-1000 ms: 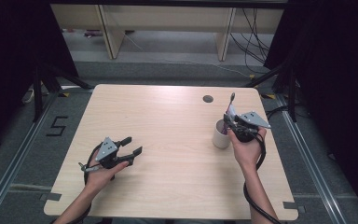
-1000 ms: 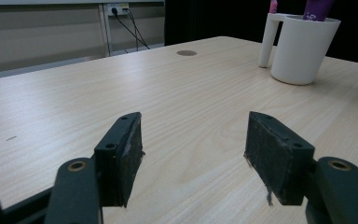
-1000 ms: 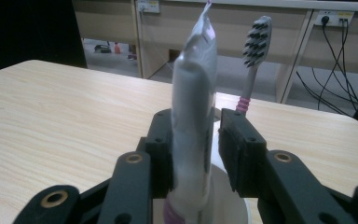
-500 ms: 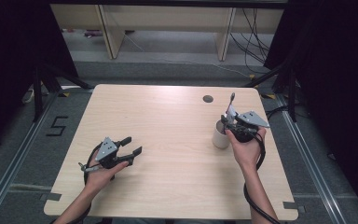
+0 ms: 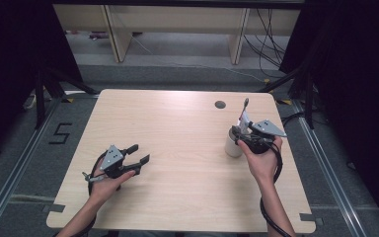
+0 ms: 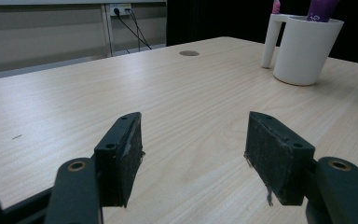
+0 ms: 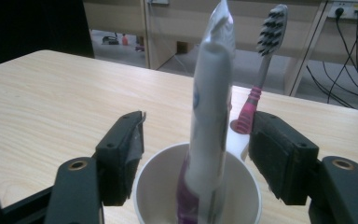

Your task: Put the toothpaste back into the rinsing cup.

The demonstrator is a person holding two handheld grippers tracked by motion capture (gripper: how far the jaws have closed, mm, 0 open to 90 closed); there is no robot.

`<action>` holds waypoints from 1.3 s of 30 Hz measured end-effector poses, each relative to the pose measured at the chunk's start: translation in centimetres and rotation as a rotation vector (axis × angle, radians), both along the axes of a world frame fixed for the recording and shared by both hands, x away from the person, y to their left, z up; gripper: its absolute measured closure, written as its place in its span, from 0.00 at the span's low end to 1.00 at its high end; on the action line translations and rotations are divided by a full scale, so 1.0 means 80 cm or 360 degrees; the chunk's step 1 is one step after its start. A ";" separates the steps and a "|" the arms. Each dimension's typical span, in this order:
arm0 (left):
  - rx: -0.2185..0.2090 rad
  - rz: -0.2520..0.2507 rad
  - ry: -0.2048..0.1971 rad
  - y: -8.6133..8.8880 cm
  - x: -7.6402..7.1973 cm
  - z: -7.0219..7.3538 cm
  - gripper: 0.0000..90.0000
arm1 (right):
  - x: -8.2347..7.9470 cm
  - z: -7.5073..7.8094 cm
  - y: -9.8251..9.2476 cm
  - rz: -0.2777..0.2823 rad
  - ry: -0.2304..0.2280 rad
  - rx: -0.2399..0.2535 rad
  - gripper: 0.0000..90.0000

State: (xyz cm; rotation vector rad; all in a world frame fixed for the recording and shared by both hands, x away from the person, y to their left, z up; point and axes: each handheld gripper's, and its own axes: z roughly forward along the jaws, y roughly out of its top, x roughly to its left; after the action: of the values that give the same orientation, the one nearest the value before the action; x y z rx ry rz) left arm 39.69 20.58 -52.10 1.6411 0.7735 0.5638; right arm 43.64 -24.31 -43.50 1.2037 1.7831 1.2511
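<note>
done: toothpaste tube (image 7: 210, 100) parked in white cup (image 7: 154, 186) beside toothbrush (image 7: 265, 60), centre frame | right gripper (image 7: 198, 158) jaws just spread, tube unpinched | left gripper (image 6: 193, 156) spread, idle | left: retreat, probably

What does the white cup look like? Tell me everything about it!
The white cup looks like smooth, matte plastic or ceramic, round and open at the top, with a loop handle on one side. It stands upright on the wooden table, near the right edge. A white toothpaste tube with a purple cap end stands inside it. A toothbrush stands in a holder by the handle. The right hand-held gripper has just opened, its jaws either side of the tube, not pressing it.
</note>
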 end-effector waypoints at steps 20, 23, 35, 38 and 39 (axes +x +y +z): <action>-0.0003 0.0015 0.0004 0.002 0.001 -0.002 0.40 | -0.036 -0.007 -0.012 0.0016 0.0045 0.0052 0.38; 0.0001 0.0017 0.0004 0.002 0.001 -0.002 0.40 | -0.040 -0.009 -0.015 0.0029 0.0036 0.0053 0.38; 0.0002 0.0019 0.0002 0.002 0.001 -0.002 0.40 | -0.059 -0.022 -0.026 -0.0002 0.0062 0.0089 0.38; 0.0002 0.0015 -0.0003 0.001 0.000 -0.002 0.40 | -0.062 -0.027 -0.027 -0.0001 0.0041 0.0101 0.38; 0.0002 0.0015 -0.0003 0.001 0.000 -0.002 0.40 | -0.063 -0.028 -0.029 -0.0002 0.0039 0.0097 0.38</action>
State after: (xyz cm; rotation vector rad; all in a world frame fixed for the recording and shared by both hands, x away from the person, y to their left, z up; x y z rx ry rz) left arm 39.71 20.68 -52.26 1.6384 0.7804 0.5726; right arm 38.58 -26.62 -45.72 1.2589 1.7728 1.3038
